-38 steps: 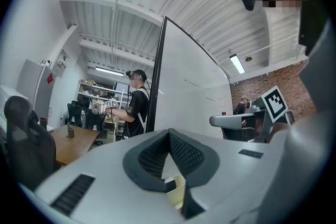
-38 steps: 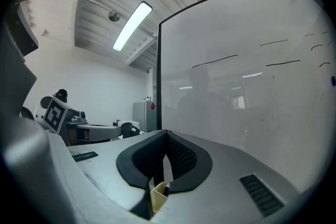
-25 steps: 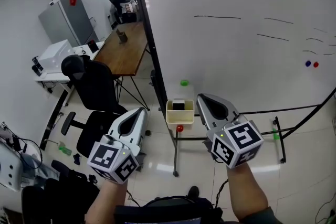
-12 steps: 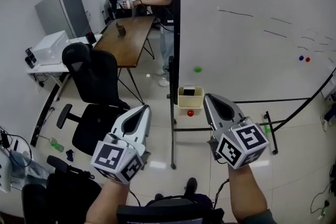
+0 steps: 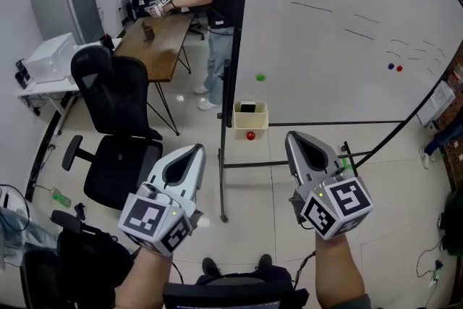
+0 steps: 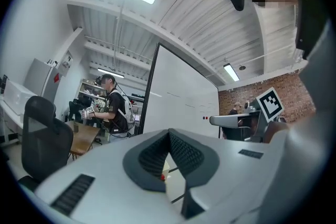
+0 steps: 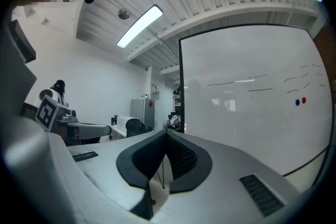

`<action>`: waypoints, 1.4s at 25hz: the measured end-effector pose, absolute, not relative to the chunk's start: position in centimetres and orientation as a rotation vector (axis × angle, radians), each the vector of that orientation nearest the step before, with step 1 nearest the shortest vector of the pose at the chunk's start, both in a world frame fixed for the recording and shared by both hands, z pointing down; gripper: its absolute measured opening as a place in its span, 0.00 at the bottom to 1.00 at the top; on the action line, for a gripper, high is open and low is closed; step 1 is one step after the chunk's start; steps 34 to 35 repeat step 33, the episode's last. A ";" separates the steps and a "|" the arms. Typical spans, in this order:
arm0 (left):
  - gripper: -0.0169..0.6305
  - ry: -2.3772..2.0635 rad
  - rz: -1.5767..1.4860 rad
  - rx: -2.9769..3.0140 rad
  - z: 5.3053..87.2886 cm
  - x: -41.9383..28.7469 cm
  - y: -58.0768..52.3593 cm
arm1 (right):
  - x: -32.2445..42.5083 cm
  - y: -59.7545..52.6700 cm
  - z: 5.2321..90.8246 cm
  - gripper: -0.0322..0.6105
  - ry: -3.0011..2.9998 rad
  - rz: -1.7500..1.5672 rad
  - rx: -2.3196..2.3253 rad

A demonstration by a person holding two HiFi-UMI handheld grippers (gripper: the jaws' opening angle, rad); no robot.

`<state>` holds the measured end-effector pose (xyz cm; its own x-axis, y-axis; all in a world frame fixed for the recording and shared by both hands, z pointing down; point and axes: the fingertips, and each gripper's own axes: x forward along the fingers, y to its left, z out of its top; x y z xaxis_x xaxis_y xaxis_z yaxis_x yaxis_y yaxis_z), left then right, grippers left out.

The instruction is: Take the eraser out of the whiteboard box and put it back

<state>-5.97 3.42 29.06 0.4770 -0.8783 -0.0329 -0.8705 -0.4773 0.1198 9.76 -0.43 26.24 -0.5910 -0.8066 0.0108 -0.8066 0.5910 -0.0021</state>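
Cream-coloured plastic, the whiteboard box point(image 5: 249, 122) hangs at the lower left corner of the whiteboard point(image 5: 325, 47) in the head view, and the dark eraser point(image 5: 247, 108) lies inside it. The left claw point(image 5: 196, 149) and right claw point(image 5: 292, 135) are held level, well apart from the box, with nothing in either. An eraser lying in the box fits either a walk up to fetch it or a step away once it is back. In both cases I would keep the claws level and clear of the stand's foot point(image 5: 223, 217) and the black chair point(image 5: 116, 101).

Left gripper view: the jaws are pressed together at the tips and empty, and a red magnet point(image 6: 163, 177) peeps through below them.

Right gripper view: these jaws are pressed together too and empty, with the board ahead.

Faint pen strokes on the board spell nothing readable. The marker cubes carry only black-and-white squares, and no brand shows.
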 end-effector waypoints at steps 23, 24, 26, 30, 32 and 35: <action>0.08 -1.622 -0.065 2.644 26.4 6.4 9.3 | 20.6 6.5 25.3 0.07 -2.896 0.047 1.293; 0.08 -1.626 -0.063 2.643 26.4 6.4 9.4 | 20.7 6.5 25.3 0.07 -2.899 0.052 1.292; 0.08 -1.638 -0.062 2.639 26.3 6.1 9.5 | 20.6 6.6 25.3 0.07 -2.904 0.055 1.289; 0.08 -1.655 -0.064 2.628 26.2 5.7 9.9 | 20.6 6.8 25.2 0.07 -2.906 0.054 1.283; 0.08 -1.655 -0.061 2.629 26.2 5.7 10.0 | 20.6 6.9 25.3 0.07 -2.907 0.055 1.285; 0.08 -1.655 -0.059 2.629 26.3 5.7 10.1 | 20.7 7.0 25.3 0.07 -2.907 0.056 1.286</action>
